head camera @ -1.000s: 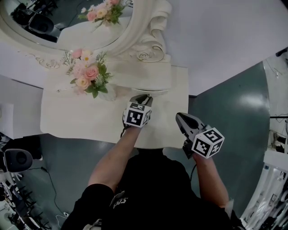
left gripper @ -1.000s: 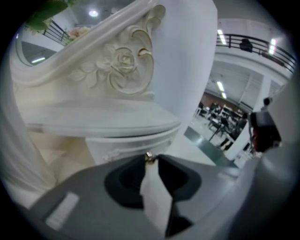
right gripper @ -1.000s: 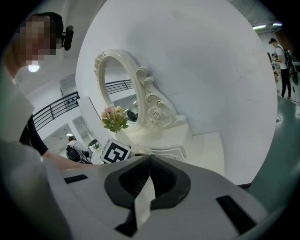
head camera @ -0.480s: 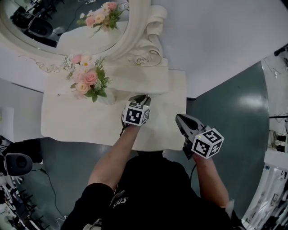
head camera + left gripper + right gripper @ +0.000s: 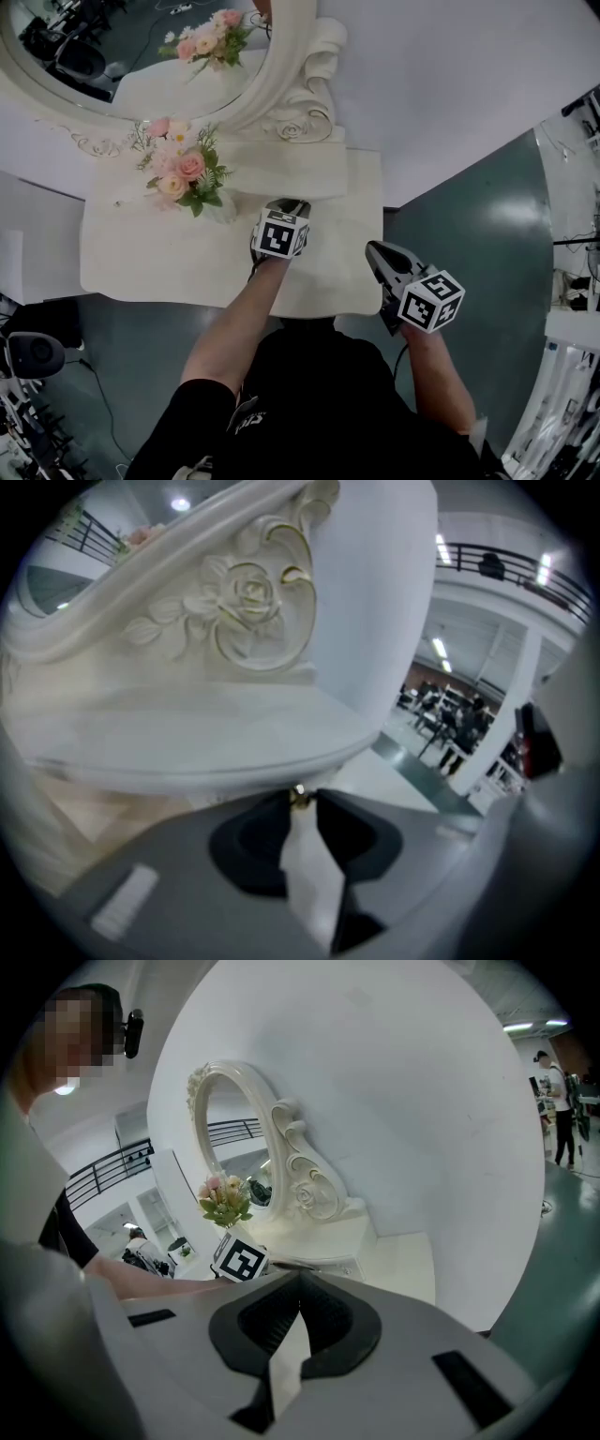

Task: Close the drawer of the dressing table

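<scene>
Your left claw (image 5: 300, 805) pinched gold drawer knob (image 5: 300, 795) below mirror base, at back of counter (image 5: 159, 262). Drawer (image 5: 214, 794) looked nearly flush. Your right claw (image 5: 298, 1279) hung pressed together, empty. Left to do, likely: seat drawer fully, release knob.

The left arm (image 5: 234, 328) reaches forward over the tabletop (image 5: 159, 267), forearm bare. Its left tool (image 5: 287, 206) tips downward, the jaws pinched on a small gold knob (image 5: 300, 795). The right arm (image 5: 439, 380) stays bent near the body. Its right tool (image 5: 374, 250) hangs by the tabletop's near right corner, jaws together on nothing.
</scene>
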Demonstrator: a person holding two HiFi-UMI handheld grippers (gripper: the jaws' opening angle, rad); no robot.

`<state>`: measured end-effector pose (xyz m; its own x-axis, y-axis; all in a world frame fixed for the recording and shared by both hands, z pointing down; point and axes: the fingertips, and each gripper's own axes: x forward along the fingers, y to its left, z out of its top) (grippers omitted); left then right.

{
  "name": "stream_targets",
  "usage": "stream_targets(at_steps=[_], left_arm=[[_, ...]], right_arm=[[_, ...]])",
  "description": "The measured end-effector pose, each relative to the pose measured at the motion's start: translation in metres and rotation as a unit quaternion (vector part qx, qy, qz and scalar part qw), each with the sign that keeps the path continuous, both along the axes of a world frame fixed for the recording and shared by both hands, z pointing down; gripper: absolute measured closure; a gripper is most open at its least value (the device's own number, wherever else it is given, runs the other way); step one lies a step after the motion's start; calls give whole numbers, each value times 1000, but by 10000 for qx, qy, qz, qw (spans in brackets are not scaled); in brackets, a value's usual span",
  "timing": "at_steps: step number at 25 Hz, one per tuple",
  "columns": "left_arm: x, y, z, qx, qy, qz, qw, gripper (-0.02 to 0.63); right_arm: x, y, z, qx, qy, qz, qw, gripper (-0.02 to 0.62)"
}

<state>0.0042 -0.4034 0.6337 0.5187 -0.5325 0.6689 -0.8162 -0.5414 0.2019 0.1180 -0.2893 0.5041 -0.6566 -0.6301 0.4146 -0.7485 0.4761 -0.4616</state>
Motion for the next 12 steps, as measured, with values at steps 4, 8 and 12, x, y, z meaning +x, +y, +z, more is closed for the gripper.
stream_targets(at_steps=[4,8,12], left_arm=[[-3,-1,-2,265,-110,-91,9995,489],[-2,9,-12,383,16,-29,9993,469],[-8,23,-26,505,277,7,9983,471]], right_arm=[[-7,5,-3,33,36,28,10000,600],[-14,12,-8,75,111,64,9999,600],[-26,19,-17,160,183,122,9996,600]])
